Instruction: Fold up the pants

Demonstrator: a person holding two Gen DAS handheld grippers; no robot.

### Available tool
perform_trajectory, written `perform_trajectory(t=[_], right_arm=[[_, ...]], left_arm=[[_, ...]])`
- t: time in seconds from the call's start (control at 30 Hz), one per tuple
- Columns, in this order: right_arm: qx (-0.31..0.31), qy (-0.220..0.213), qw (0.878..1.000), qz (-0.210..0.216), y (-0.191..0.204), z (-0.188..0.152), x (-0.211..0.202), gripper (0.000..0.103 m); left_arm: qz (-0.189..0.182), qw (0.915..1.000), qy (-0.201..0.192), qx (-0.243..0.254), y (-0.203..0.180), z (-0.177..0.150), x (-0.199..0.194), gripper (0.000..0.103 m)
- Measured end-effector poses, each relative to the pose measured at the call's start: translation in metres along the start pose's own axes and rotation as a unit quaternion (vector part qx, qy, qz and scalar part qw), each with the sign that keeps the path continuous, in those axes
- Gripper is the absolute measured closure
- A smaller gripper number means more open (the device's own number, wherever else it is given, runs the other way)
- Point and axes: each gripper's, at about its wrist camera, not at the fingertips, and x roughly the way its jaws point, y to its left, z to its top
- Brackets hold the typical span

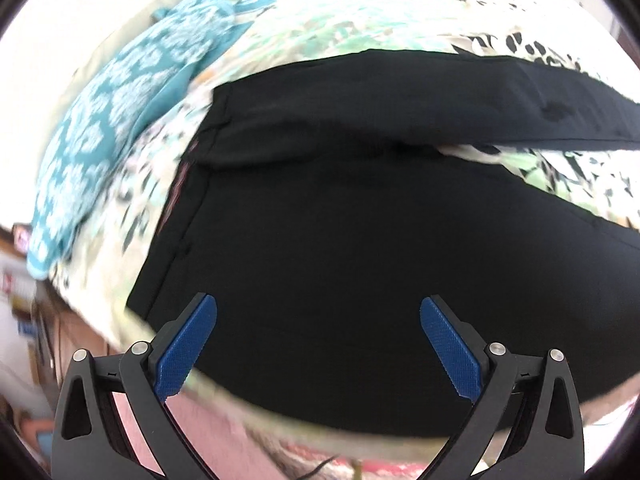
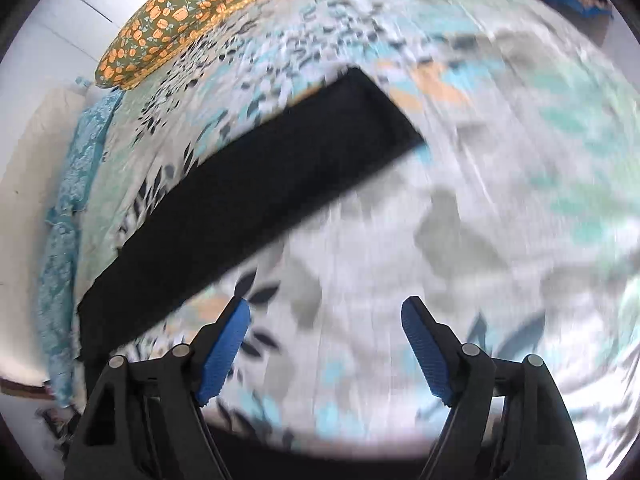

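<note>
Black pants (image 1: 340,248) lie spread on a leaf-patterned bedsheet (image 1: 360,20). In the left wrist view their waist end fills the middle, and one leg (image 1: 480,92) runs off to the right above a gap of sheet. My left gripper (image 1: 318,306) hangs open above the waist part, with nothing between its blue pads (image 1: 188,344). In the right wrist view a single black leg (image 2: 256,204) stretches diagonally up to its hem at the upper right. My right gripper (image 2: 326,308) is open over bare sheet, to the right of that leg, holding nothing.
A teal patterned cloth (image 1: 120,120) lies along the bed's left side. An orange-flowered pillow (image 2: 192,8) sits at the far end of the bed. The bedsheet (image 2: 500,200) stretches wide to the right of the leg. Both views are motion-blurred.
</note>
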Motion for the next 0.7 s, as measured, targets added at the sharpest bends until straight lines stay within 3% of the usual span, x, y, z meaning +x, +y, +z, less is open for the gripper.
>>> perform_trajectory(t=[0.07,0.13,0.2,0.23,0.27,0.3,0.33,0.37,0.43,0.57,0.63,0.7], right_arm=[[0.013,0.048,0.999,-0.006,-0.021,-0.044,-0.003,0.023],[0.028,0.077,0.995,-0.056,-0.048,-0.08,-0.003,0.023],[0.065,0.069,0.989,-0.112,-0.082,-0.101,-0.007,0.023],[0.086,0.048,0.989,-0.11,-0.097,-0.107,-0.013,0.026],[0.103,0.03,0.985,-0.131,-0.106,-0.111,-0.021,0.024],[0.113,0.022,0.977,-0.181,-0.112,-0.115,-0.028,0.024],[0.118,0.009,0.972,-0.203,-0.114,-0.117,-0.035,0.024],[0.124,-0.007,0.974,-0.191,-0.113,-0.12,-0.042,0.024],[0.136,-0.018,0.983,-0.12,-0.102,-0.131,-0.05,0.024],[0.143,0.01,0.99,0.005,-0.069,-0.154,-0.038,0.021],[0.153,0.033,0.988,0.004,-0.07,-0.163,-0.016,0.021],[0.14,0.042,0.988,-0.041,-0.071,-0.167,-0.001,0.021]], left_arm=[[0.004,1.0,-0.001,0.002,-0.005,0.009,0.017,0.001],[0.011,0.9999,0.008,0.001,-0.009,0.012,0.037,0.001],[0.02,0.9995,0.023,0.005,-0.013,0.007,0.057,0.001],[0.019,0.9995,0.023,0.005,-0.014,0.003,0.062,0.0],[0.008,0.9999,0.004,-0.007,-0.01,-0.004,0.062,0.0],[0.004,0.9999,-0.003,-0.012,-0.006,-0.007,0.06,0.0],[0.004,0.9999,-0.002,-0.013,-0.002,-0.011,0.06,0.0],[0.002,0.9999,0.001,-0.015,0.002,-0.013,0.06,0.0],[-0.005,0.9996,0.009,-0.025,0.01,-0.016,0.059,0.0],[-0.028,0.9978,0.019,-0.058,0.02,-0.02,0.064,0.0],[-0.04,0.9961,0.017,-0.077,0.022,-0.022,0.068,0.0],[-0.043,0.9961,0.006,-0.077,0.02,-0.025,0.069,0.0]])
